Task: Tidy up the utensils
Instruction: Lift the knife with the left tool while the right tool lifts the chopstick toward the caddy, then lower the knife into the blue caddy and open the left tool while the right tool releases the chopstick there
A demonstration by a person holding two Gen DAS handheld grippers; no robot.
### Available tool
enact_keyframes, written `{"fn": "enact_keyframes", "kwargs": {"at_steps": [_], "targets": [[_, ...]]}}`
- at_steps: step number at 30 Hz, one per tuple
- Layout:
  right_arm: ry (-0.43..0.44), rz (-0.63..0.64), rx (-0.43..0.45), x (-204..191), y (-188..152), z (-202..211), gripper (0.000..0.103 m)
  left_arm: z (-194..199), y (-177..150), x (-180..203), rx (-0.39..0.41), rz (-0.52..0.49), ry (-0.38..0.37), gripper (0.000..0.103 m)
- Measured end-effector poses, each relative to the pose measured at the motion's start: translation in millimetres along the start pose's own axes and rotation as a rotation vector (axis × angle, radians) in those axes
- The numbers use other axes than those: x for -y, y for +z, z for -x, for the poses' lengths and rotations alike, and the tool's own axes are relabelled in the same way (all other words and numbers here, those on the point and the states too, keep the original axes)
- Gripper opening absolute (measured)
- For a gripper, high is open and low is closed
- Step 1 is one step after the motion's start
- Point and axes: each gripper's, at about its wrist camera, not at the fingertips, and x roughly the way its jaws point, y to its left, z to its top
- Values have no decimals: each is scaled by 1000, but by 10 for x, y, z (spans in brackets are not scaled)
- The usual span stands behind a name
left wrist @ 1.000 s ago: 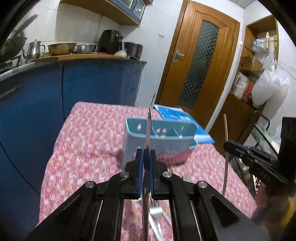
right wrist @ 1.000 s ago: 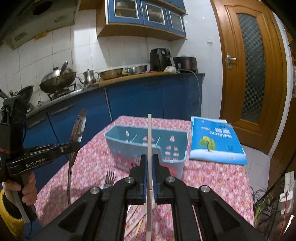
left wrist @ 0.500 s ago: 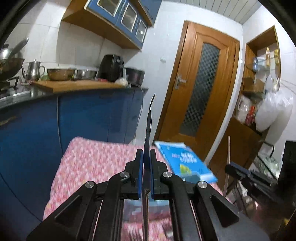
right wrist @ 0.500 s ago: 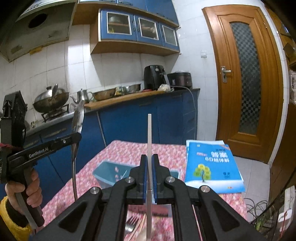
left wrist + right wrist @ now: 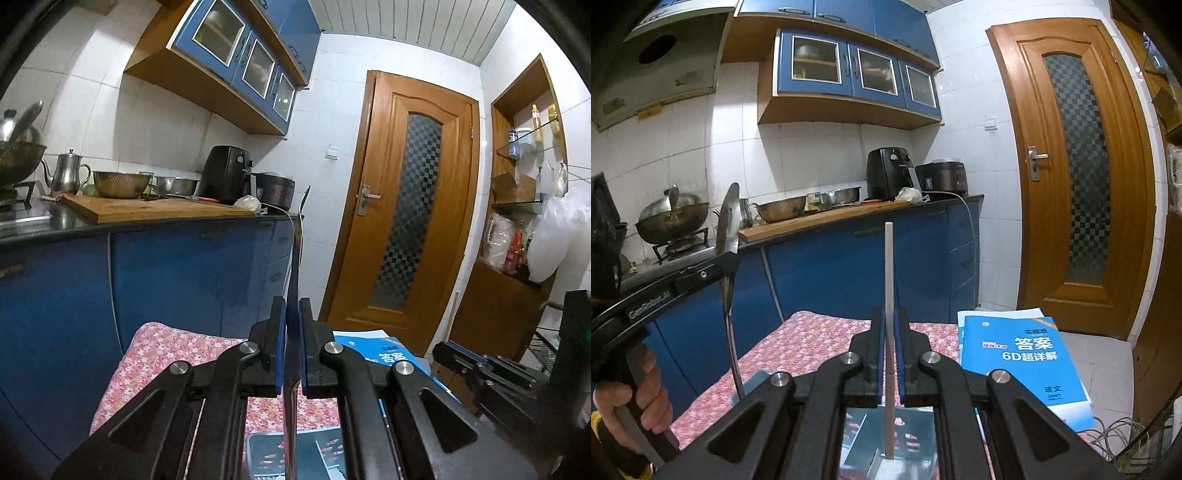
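My left gripper (image 5: 291, 314) is shut on a metal spoon (image 5: 297, 254) that stands upright and edge-on in the left wrist view. The right wrist view shows that spoon (image 5: 727, 229) bowl-up, with the left gripper (image 5: 729, 264) and the hand holding it at the left. My right gripper (image 5: 889, 325) is shut on a pale chopstick (image 5: 888, 273), also upright. Its lower end hangs over the light blue utensil holder (image 5: 857, 424). The holder (image 5: 266, 454) lies low between my fingers in both views. The right gripper (image 5: 448, 350) shows at the right of the left wrist view.
The holder stands on a table with a pink floral cloth (image 5: 812, 332). A blue book (image 5: 1015, 354) lies at its far right corner. Beyond are blue kitchen cabinets (image 5: 166, 266) with pots on top, a wooden door (image 5: 1071, 166), and cables (image 5: 1126, 435) on the floor.
Both grippers have lifted and tipped upward with their utensils. The holder has slid from the middle of each view down to the bottom edge, under the fingers.
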Motion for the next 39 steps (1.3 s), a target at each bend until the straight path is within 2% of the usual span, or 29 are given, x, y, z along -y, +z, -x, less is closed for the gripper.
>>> {"fn": "enact_keyframes", "kwargs": {"at_steps": [6,16,32,34,36,39], "targets": [[5,24,-40,-27,-195,-228,6,-157,-259,-121,6,2,21,4],[23,25,-94,-91,-357,-342,7,-235,-591,-157,-20,1,20,4],[38,15,-128,-147,-460,-294,7,-250,-807,-149,-121,-14,14,4],[42,16,-132,-155,-487,-291,7,-246,-813,-146,-134,-14,11,9],[42,18,-132,-168,-501,-284,7,-230,-819,-140,-141,-13,7,22],[45,17,-131,-178,-503,-268,7,-196,-822,-128,-150,-18,3,29]]}}
